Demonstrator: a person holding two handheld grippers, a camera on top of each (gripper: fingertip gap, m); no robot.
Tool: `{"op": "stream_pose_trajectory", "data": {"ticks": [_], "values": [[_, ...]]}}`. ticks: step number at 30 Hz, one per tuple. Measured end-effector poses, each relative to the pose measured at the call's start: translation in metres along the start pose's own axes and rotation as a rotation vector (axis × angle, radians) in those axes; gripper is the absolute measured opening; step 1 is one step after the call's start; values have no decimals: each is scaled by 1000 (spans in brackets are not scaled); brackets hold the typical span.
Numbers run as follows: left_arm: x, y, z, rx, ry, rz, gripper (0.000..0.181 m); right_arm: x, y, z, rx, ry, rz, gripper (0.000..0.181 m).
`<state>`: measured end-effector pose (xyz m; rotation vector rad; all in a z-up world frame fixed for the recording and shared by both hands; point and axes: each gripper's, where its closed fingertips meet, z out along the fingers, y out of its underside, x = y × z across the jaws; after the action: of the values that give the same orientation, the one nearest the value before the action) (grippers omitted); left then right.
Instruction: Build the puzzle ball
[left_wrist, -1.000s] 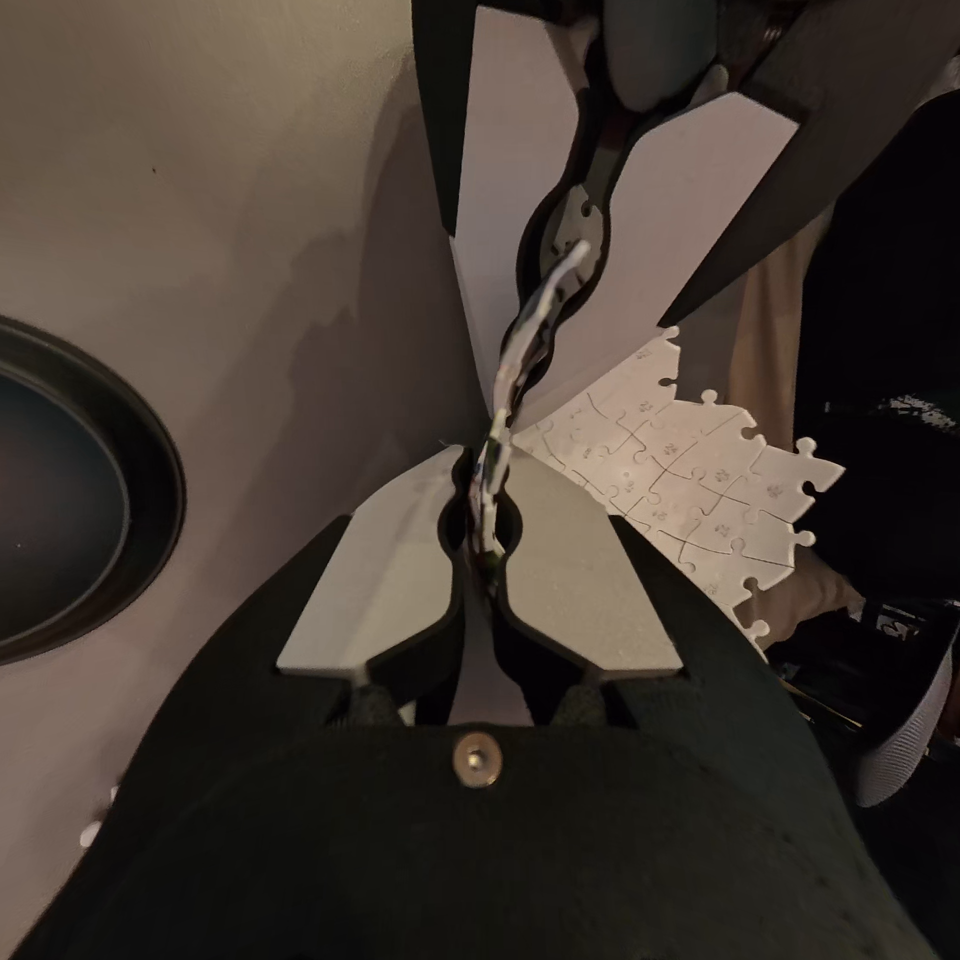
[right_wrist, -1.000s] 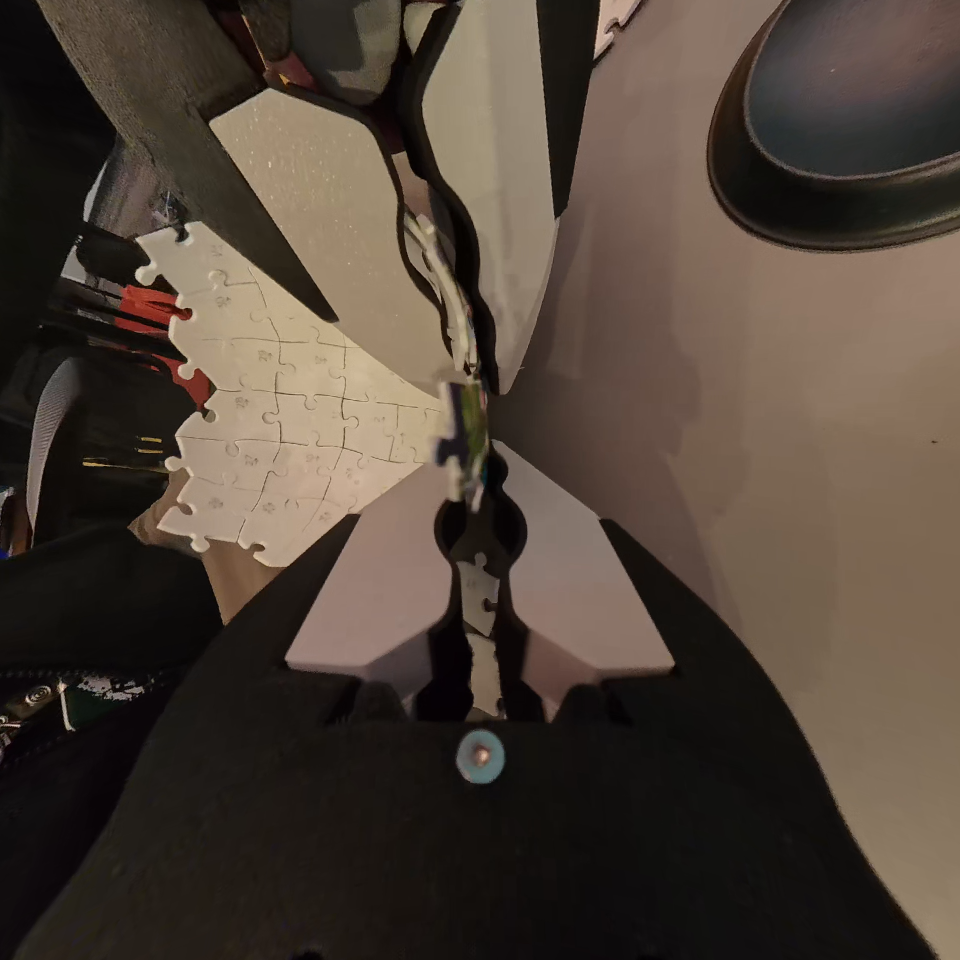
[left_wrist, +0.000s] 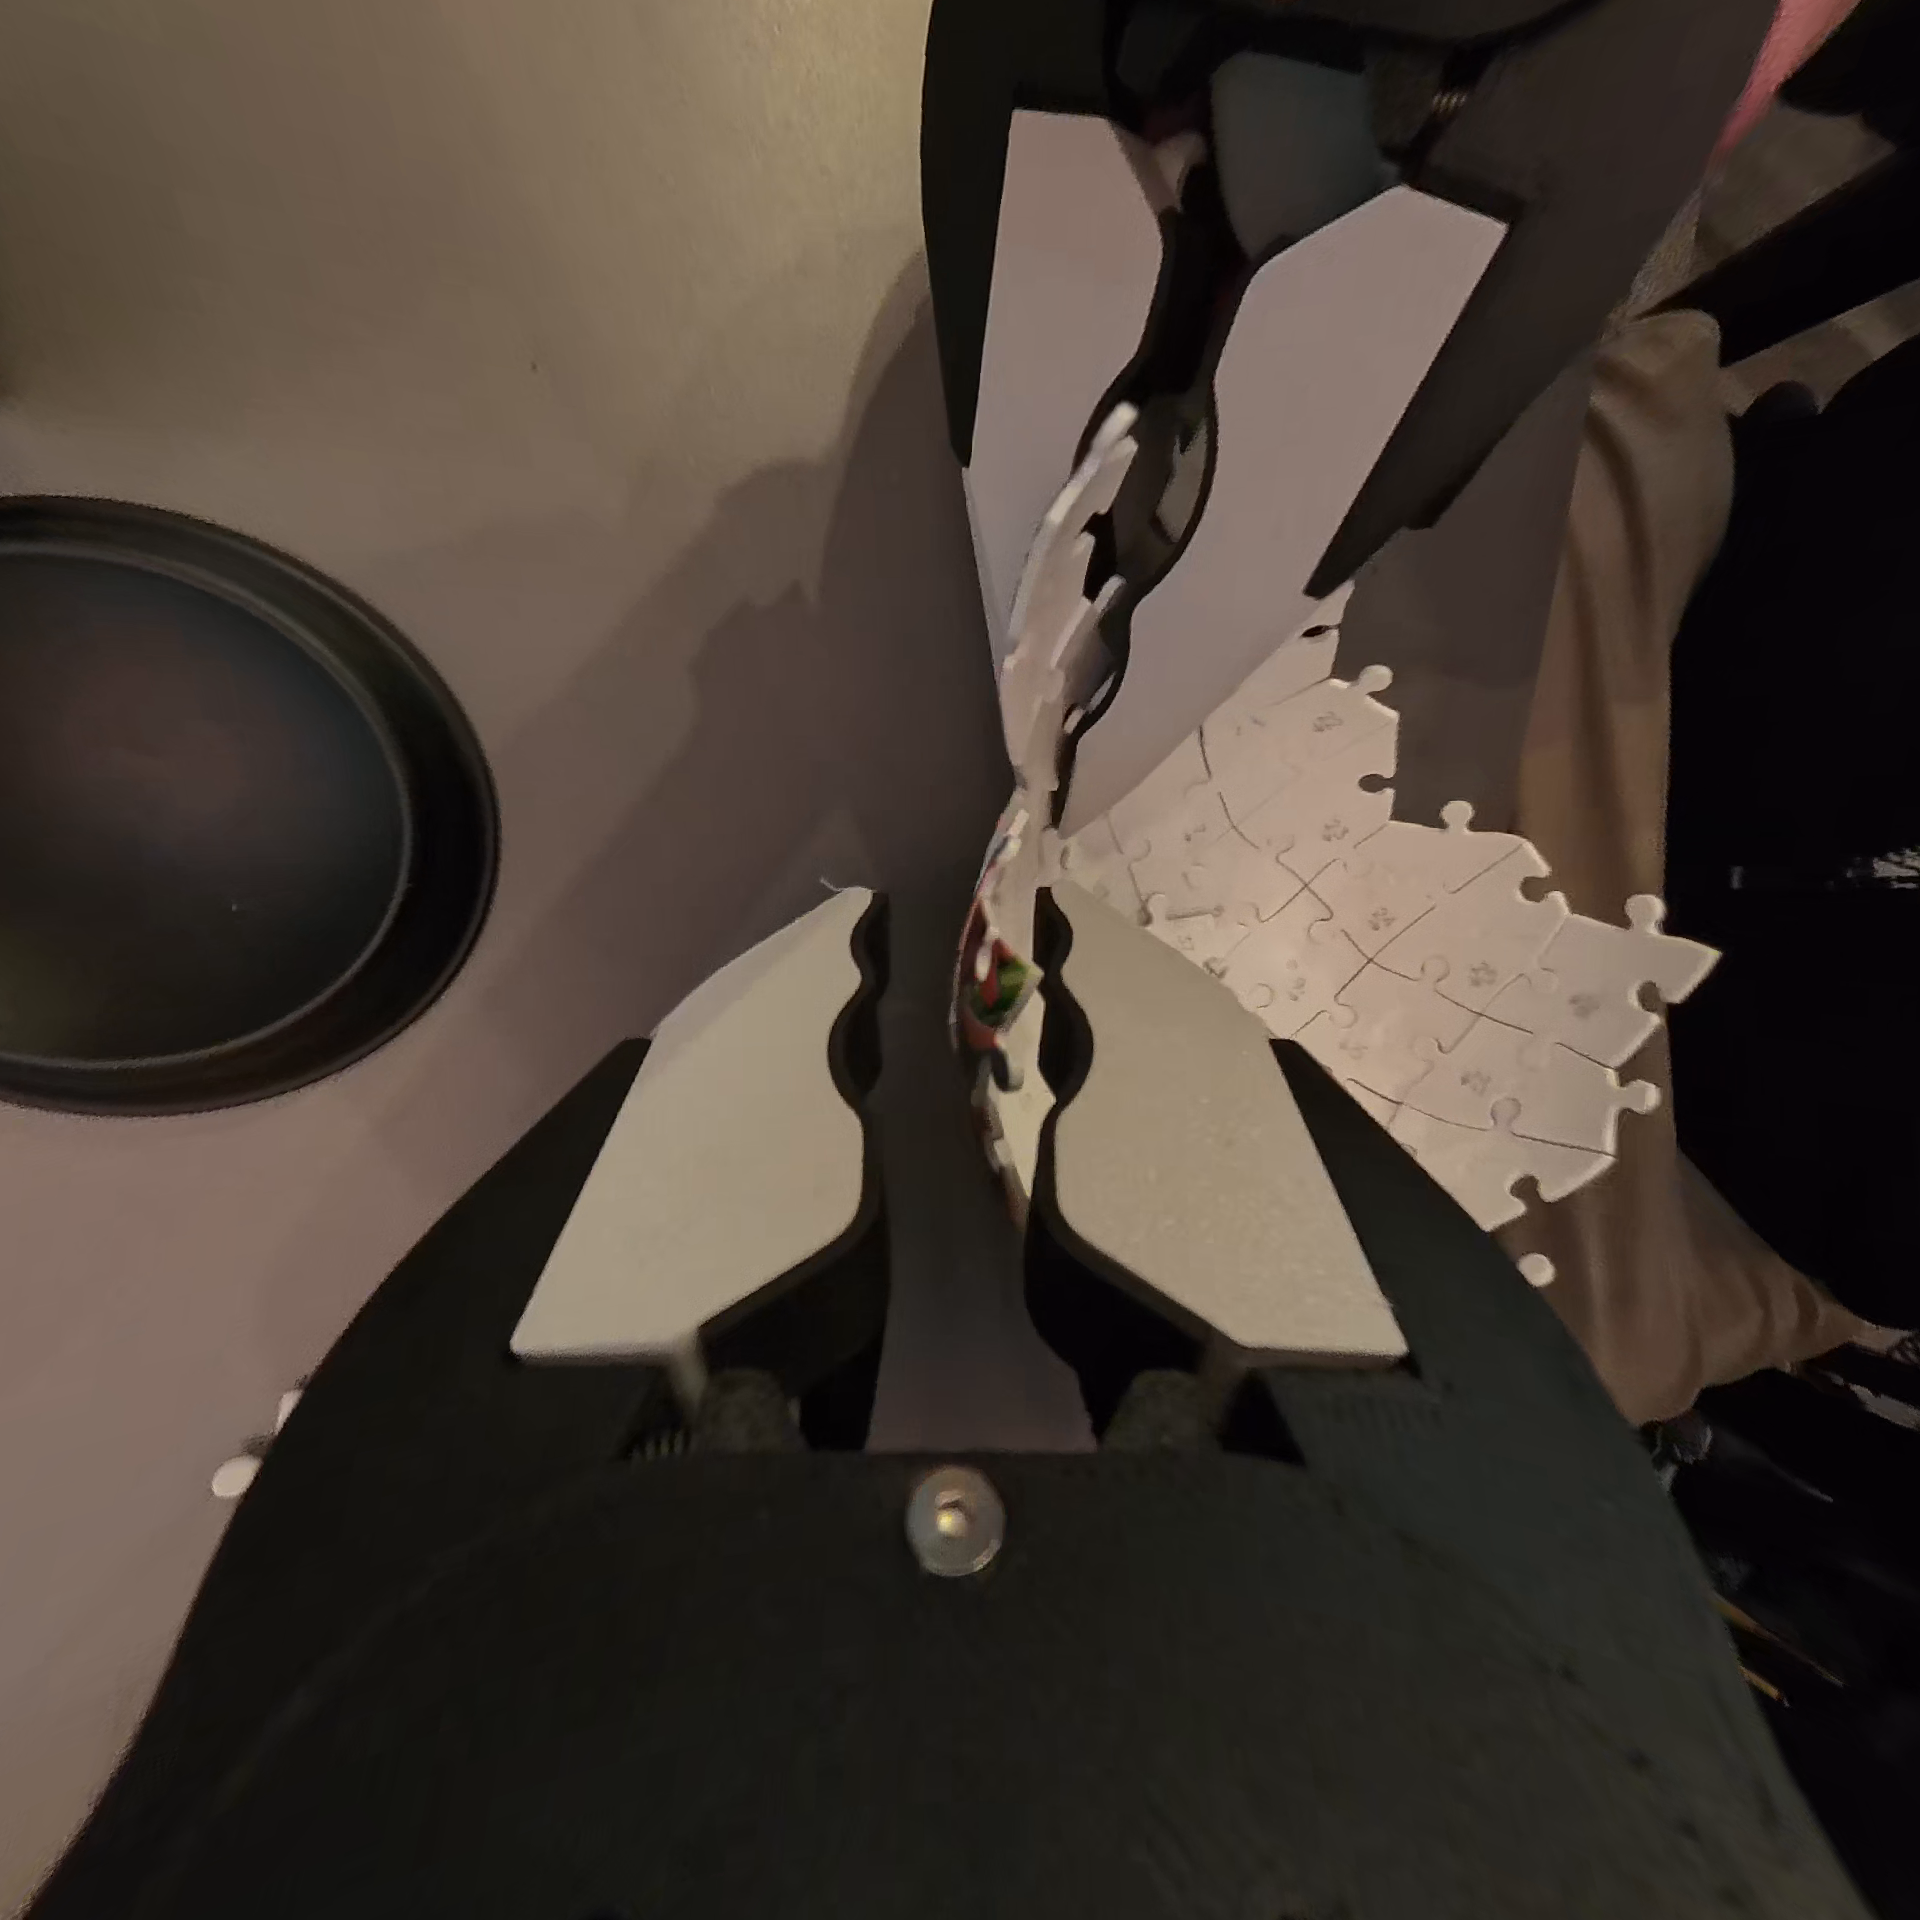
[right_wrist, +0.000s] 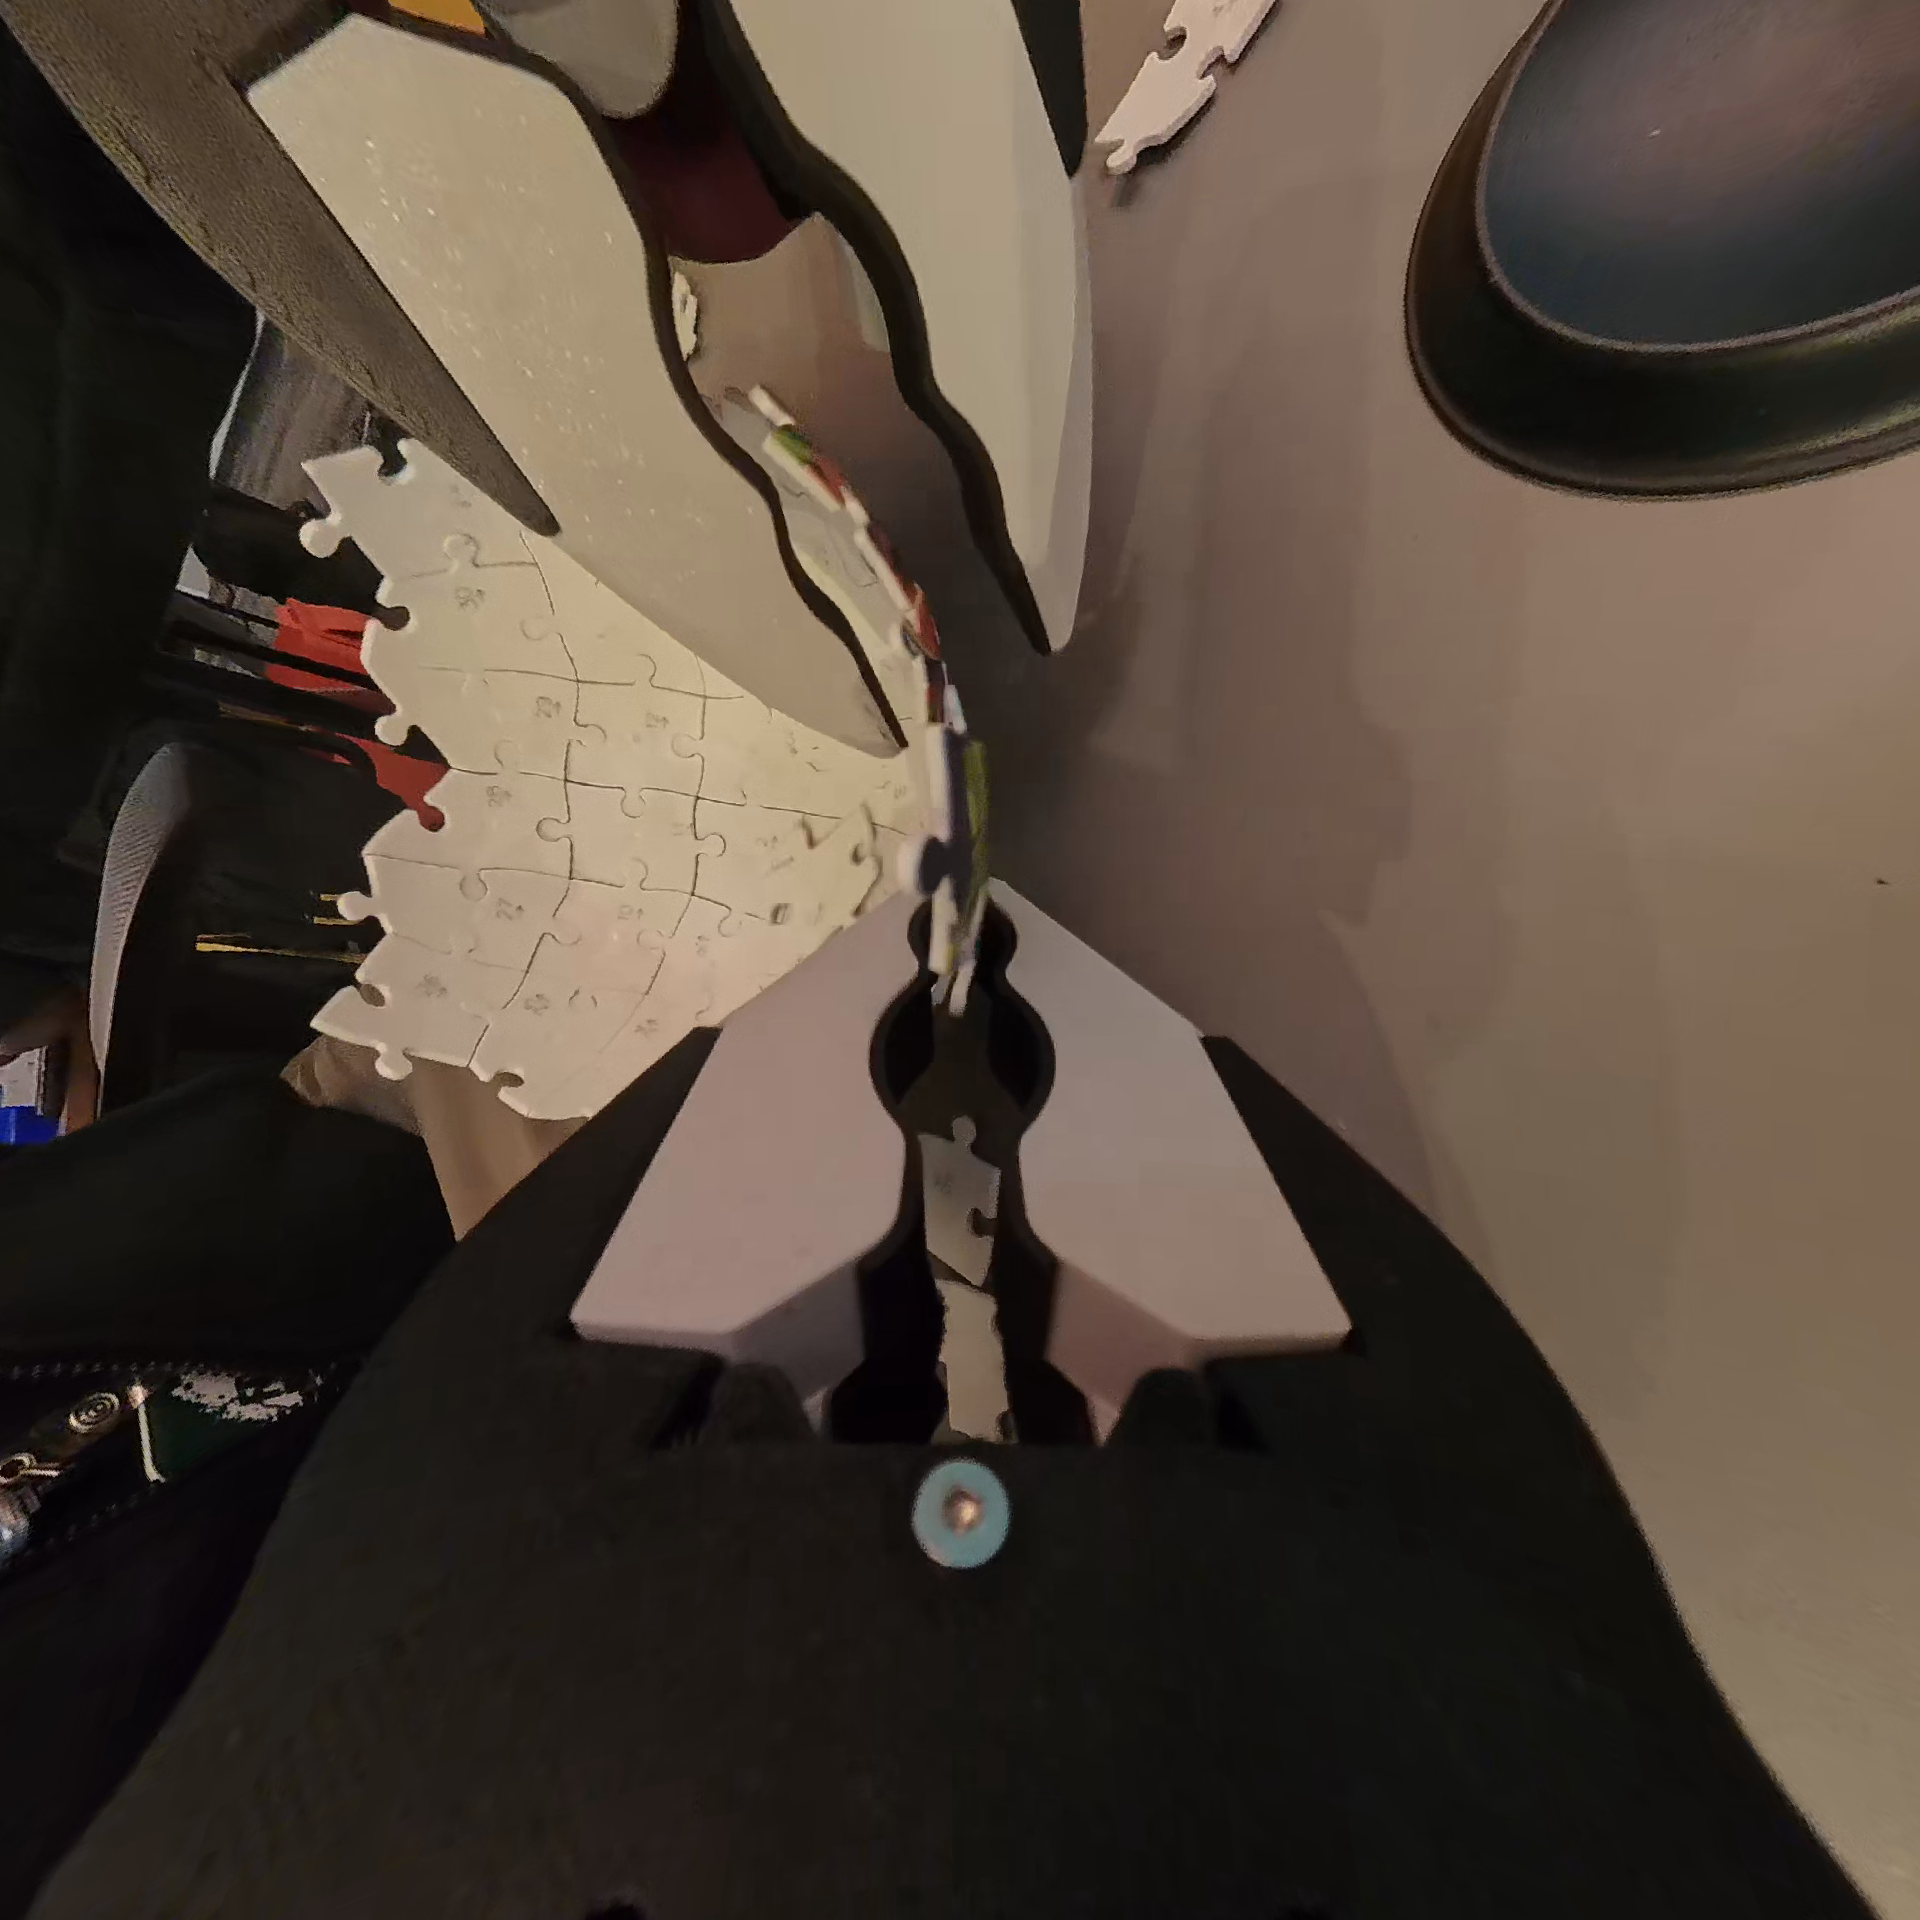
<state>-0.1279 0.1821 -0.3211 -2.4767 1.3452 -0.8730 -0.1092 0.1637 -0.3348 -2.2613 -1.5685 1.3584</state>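
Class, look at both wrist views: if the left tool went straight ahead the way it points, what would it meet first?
Probably the right tool, tip to tip just ahead; the assembled puzzle section already lies between the left tool's fingers. Depth is unclear.

Left gripper (left_wrist: 961, 914): matte black, finely textured body that widens toward the camera. One silver screw (left_wrist: 954, 1536) sits on its centreline. Each finger (left_wrist: 727, 1122) carries a flat white faceplate edged in black, the inner edge cut in a wavy scalloped profile. Coil springs show at the finger roots.

Right gripper (right_wrist: 961, 914): same black body and white, black-edged fingers (right_wrist: 790, 1164); its centre screw (right_wrist: 961, 1510) sits in a pale blue washer.
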Motion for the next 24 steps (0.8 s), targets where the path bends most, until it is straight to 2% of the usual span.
{"op": "stream_pose_trajectory", "data": {"ticks": [4,13,19,24], "values": [[2,3,-4,7,-12,-5,23,-2,0,1,0,-9,1,1],[0,15,2,-173,-80,42,6,-2,0,2,-4,-6,2,1],[0,16,3,-212,-101,57,4,-3,0,3,-8,-3,-8,1],[1,17,3,-194,-62,19,4,-4,0,3,-12,7,-34,1]]}}
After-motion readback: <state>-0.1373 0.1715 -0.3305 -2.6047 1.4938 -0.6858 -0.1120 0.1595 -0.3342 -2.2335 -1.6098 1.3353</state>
